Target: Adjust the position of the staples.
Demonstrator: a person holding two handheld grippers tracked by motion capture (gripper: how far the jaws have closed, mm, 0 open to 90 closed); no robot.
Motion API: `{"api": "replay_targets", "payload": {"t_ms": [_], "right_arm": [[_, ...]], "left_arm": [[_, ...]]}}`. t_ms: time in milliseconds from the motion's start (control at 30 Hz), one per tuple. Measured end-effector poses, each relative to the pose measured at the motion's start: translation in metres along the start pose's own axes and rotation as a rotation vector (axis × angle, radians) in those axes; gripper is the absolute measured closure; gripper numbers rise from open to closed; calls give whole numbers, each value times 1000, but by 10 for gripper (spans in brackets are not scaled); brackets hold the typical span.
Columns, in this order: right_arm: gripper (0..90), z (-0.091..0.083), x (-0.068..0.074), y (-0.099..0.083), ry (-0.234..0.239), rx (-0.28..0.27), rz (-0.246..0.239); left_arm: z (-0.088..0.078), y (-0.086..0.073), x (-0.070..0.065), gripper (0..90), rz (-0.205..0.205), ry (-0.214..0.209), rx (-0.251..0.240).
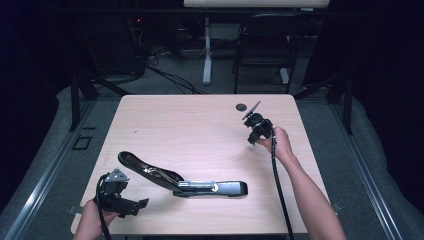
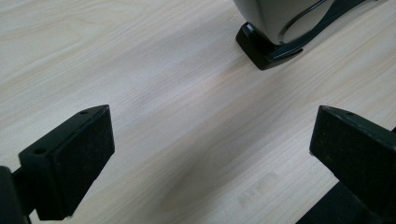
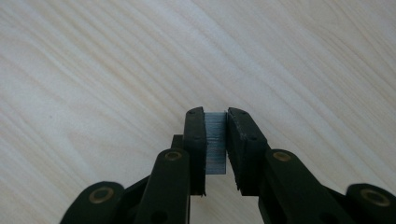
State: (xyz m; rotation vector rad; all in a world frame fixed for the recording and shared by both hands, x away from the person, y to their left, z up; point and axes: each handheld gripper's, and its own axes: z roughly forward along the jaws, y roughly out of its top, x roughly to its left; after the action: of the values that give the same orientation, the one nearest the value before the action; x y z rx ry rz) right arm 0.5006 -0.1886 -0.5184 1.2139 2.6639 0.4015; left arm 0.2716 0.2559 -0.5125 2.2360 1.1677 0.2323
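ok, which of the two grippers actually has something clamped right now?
The right gripper: its pads pinch a grey strip of staples above the table. The left gripper stands wide open, short of the opened stapler.

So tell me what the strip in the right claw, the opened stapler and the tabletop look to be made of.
Staple strip: probably metal, a dull silver-grey block with fine parallel ridges, clamped in the right claw.
Stapler: body looks like glossy black plastic with highlights; the exposed inner channel looks like bright metal.
Table: pale wood-grain surface, likely laminate; matte, with streaky grain lines.
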Motion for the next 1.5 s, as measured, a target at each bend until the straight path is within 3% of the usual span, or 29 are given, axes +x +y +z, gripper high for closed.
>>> {"api": "replay_targets", "payload": {"t_ms": [200, 367, 633, 800, 867, 933, 1233, 1300, 1500], "right_arm": [[782, -11, 8, -7, 0, -12, -31], [782, -20, 15, -14, 29, -29, -23], [782, -30, 26, -26, 37, -32, -45], [782, -32, 34, -32, 55, -48, -51], [782, -30, 38, -35, 66, -78, -36], [782, -31, 39, -36, 67, -57, -56], [782, -38, 47, -40, 75, -93, -55], [782, -40, 48, -40, 72, -73, -78], [782, -40, 53, -41, 93, -87, -74]], "left_arm": [[0, 0, 1, 0, 2, 4, 1], [0, 0, 1, 0, -4, 8, 7], [2, 0, 1, 0, 4, 10, 24], [3, 0, 0, 0, 10, 9, 30], [3, 0, 1, 0, 2, 15, 29], [3, 0, 1, 0, -3, 14, 28], [3, 0, 2, 0, 2, 7, 32], [3, 1, 2, 0, 6, 4, 32], [4, 2, 1, 0, 9, 0, 31]]}}
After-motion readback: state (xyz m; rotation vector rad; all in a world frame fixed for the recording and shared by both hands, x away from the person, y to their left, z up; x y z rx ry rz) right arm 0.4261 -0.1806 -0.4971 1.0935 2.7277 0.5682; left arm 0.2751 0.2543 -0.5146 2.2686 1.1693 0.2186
